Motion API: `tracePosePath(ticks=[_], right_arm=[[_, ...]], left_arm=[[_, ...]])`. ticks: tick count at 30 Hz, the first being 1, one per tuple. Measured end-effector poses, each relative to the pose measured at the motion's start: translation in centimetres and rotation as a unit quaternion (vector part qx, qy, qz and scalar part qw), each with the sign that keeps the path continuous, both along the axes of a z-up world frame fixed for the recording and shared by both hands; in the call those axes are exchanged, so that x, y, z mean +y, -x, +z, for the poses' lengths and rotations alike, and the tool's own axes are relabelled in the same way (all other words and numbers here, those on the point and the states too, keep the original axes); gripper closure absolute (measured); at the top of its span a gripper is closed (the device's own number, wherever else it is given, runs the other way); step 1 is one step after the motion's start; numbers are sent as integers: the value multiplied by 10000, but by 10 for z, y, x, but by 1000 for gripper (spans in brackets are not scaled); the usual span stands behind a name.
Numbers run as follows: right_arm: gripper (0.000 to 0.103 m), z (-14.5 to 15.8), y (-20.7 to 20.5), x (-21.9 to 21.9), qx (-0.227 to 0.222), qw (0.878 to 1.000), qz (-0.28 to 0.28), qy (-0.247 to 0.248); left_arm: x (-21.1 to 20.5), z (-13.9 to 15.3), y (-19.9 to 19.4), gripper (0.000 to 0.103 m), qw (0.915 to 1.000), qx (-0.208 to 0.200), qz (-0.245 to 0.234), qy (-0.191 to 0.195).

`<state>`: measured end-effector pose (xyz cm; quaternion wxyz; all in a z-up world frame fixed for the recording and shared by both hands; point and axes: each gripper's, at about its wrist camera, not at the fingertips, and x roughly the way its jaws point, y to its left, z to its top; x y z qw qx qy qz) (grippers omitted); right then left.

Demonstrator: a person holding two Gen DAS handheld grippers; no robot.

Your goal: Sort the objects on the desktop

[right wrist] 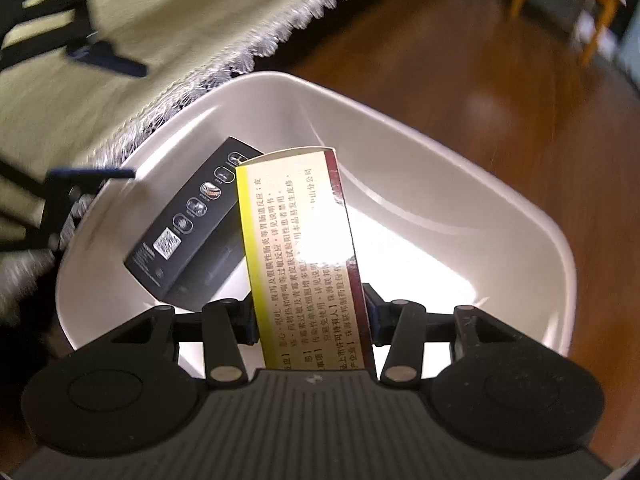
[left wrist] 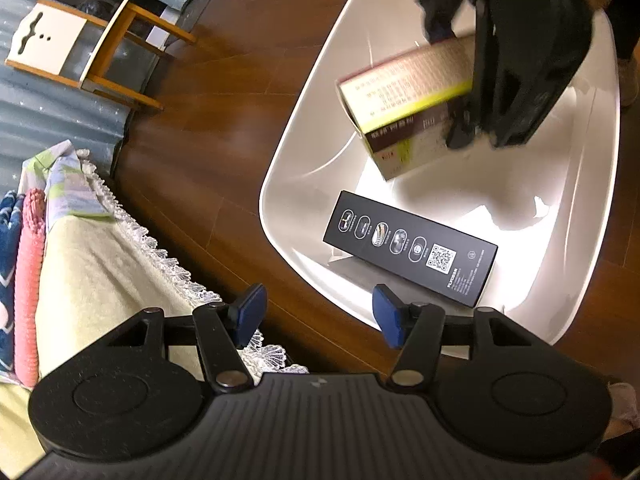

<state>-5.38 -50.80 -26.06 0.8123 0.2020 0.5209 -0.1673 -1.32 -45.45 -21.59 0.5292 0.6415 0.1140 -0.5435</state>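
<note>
The right gripper point(right wrist: 312, 320) sits low in the middle of its own view, its blue pads pinching a cream medicine box point(right wrist: 298, 248) with a yellow-green stripe and maroon edge, held over the white plastic basin point(right wrist: 440, 184). A black box point(left wrist: 410, 248) with a QR code lies flat in the basin toward the lower right of the left view. The left gripper point(left wrist: 318, 314) hangs spread wide and empty at the bottom of that view, over the wooden floor point(left wrist: 224, 120) by the basin's rim, beside a lace-edged cloth point(left wrist: 132, 240).
</note>
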Motion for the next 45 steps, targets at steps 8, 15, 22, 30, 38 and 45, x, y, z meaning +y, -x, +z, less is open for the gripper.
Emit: tracePosePath(ticks=[8, 15, 22, 30, 38, 45], right_arm=[[59, -30, 3, -21, -22, 9836, -1134, -1399], [57, -29, 9, -19, -32, 9816, -1141, -1532], [33, -21, 13, -14, -51, 9836, -830, -1602], [24, -12, 20, 10, 403, 9940, 465, -908], [58, -14, 7, 37, 508, 9851, 1642, 14], [62, -12, -1, 46, 336, 9808, 1916, 171]], left_arm=[[-1, 2, -3, 42, 9999, 76, 67, 4], [1, 4, -6, 42, 9999, 101, 100, 26], [2, 1, -4, 39, 9999, 96, 90, -34], [-2, -6, -3, 39, 9999, 81, 94, -98], [-4, -6, -8, 38, 9997, 139, 179, -81], [-2, -1, -15, 37, 9995, 79, 291, 31]])
